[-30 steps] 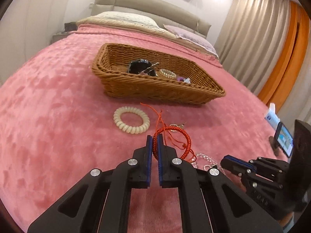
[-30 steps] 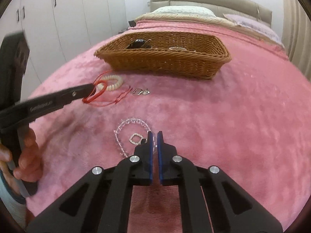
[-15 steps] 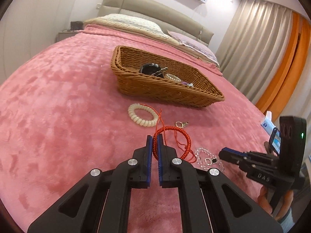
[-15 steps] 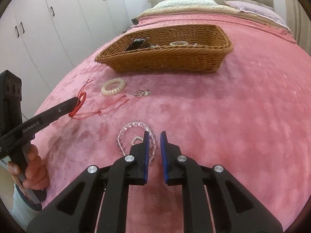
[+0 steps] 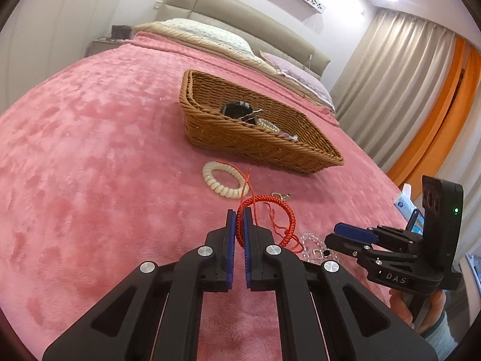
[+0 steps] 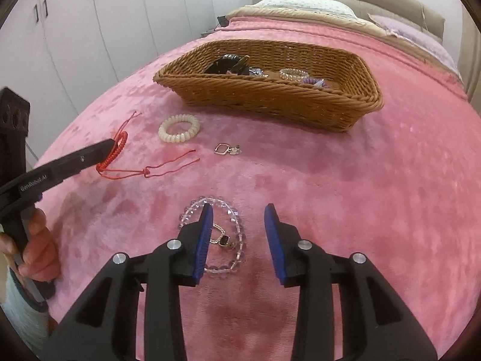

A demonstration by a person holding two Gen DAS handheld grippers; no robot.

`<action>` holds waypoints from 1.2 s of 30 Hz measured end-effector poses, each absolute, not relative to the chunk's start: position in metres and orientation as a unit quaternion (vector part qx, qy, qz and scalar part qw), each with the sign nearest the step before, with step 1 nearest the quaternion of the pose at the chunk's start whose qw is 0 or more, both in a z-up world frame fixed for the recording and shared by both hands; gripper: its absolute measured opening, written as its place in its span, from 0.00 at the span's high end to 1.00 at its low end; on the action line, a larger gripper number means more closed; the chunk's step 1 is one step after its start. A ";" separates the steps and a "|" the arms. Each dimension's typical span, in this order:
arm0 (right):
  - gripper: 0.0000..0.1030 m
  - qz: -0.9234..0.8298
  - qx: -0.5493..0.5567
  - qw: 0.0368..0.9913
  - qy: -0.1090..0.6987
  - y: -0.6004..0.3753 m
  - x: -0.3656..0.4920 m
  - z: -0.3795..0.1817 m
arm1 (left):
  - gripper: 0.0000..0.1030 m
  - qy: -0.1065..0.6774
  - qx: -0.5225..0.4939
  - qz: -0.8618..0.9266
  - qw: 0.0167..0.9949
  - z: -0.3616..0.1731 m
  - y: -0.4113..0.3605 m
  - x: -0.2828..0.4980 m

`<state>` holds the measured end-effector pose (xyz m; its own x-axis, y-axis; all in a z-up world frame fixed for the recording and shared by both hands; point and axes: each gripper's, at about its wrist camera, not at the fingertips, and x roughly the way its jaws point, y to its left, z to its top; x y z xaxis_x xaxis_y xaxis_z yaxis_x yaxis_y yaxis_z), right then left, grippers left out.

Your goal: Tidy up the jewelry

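Observation:
My left gripper point(image 5: 239, 214) is shut on a red braided cord bracelet point(image 5: 279, 207) and holds it just above the pink bedspread; it also shows in the right wrist view point(image 6: 115, 150). My right gripper point(image 6: 239, 213) is open and empty above a clear bead bracelet point(image 6: 237, 234) with a small dark-stone earring point(image 6: 223, 239) inside its loop. A cream spiral hair tie point(image 6: 179, 128) and a gold earring point(image 6: 225, 149) lie between the grippers and the wicker basket point(image 6: 270, 99), which holds several pieces.
The pink bedspread point(image 5: 90, 165) covers the whole bed. Pillows point(image 5: 207, 34) and a headboard are at the far end. White wardrobes point(image 6: 90, 24) stand on the left, curtains point(image 5: 405, 90) on the right.
My right gripper has opened wide over the clear bead bracelet. My left gripper has lifted and drawn back a little with the red bracelet in it.

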<state>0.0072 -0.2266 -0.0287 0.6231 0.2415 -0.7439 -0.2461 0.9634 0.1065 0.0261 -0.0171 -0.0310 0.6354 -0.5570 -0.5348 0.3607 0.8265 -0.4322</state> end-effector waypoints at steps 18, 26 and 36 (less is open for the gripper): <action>0.94 0.117 -0.050 0.910 0.394 -0.195 0.023 -0.026 | 0.97 0.338 -0.132 -0.259 0.895 -0.030 -0.021 0.024; 0.94 0.107 0.020 0.946 0.306 -0.236 -0.007 0.018 | 0.97 0.327 -0.124 -0.261 0.900 -0.028 -0.023 0.020; 0.94 0.107 0.042 0.950 0.291 -0.250 -0.015 0.027 | 0.97 0.320 -0.143 -0.280 0.894 -0.021 -0.018 0.017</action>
